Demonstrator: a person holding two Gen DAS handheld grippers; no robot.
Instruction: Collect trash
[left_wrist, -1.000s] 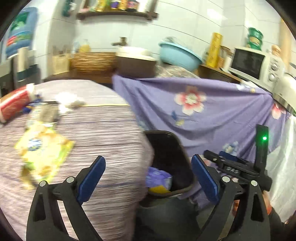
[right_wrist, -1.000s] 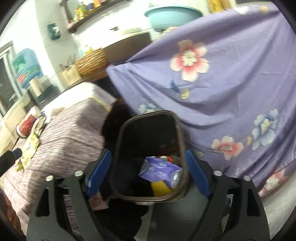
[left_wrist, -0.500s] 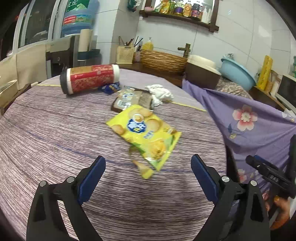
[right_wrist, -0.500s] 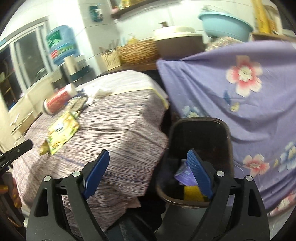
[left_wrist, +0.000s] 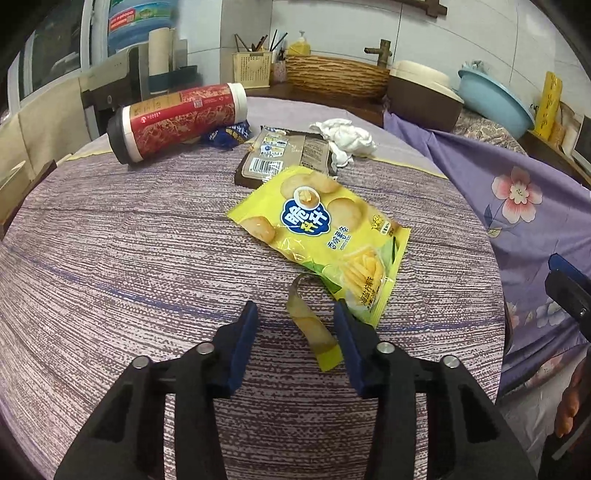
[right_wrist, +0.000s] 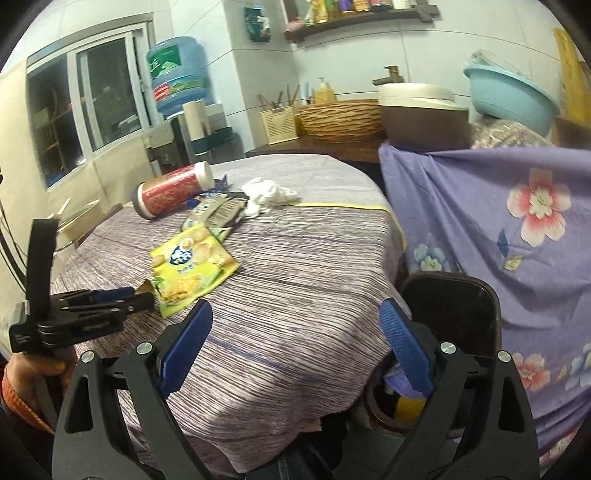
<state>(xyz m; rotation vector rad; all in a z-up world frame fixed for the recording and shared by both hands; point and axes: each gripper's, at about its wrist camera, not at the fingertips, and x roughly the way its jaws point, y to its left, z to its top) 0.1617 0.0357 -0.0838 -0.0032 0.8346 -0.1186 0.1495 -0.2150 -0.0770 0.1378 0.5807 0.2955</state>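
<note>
A yellow chip bag (left_wrist: 325, 229) (right_wrist: 192, 262) lies flat on the round striped table (left_wrist: 110, 277). A torn yellow strip (left_wrist: 310, 328) curls from its near corner. My left gripper (left_wrist: 295, 314) (right_wrist: 129, 297) is low over the table and its jaws are closing, with the strip between them; the pads stand apart from it. Farther back lie a brown wrapper (left_wrist: 284, 155), a white crumpled tissue (left_wrist: 347, 140), a blue wrapper (left_wrist: 229, 134) and a red canister (left_wrist: 177, 118) on its side. My right gripper (right_wrist: 295, 314) is opening, with nothing between its fingers, beside the dark trash bin (right_wrist: 454, 314).
A purple floral cloth (right_wrist: 517, 221) hangs right of the table, behind the bin. Inside the bin sit a purple wrapper and something yellow (right_wrist: 406, 402). On the back counter stand a wicker basket (left_wrist: 332, 75), a blue basin (left_wrist: 495, 99) and a water bottle (right_wrist: 177, 77).
My left gripper swung from the bin to the table, came close to the chip bag, and its jaws narrowed around the torn strip. My right gripper rose and turned from the bin toward the table.
</note>
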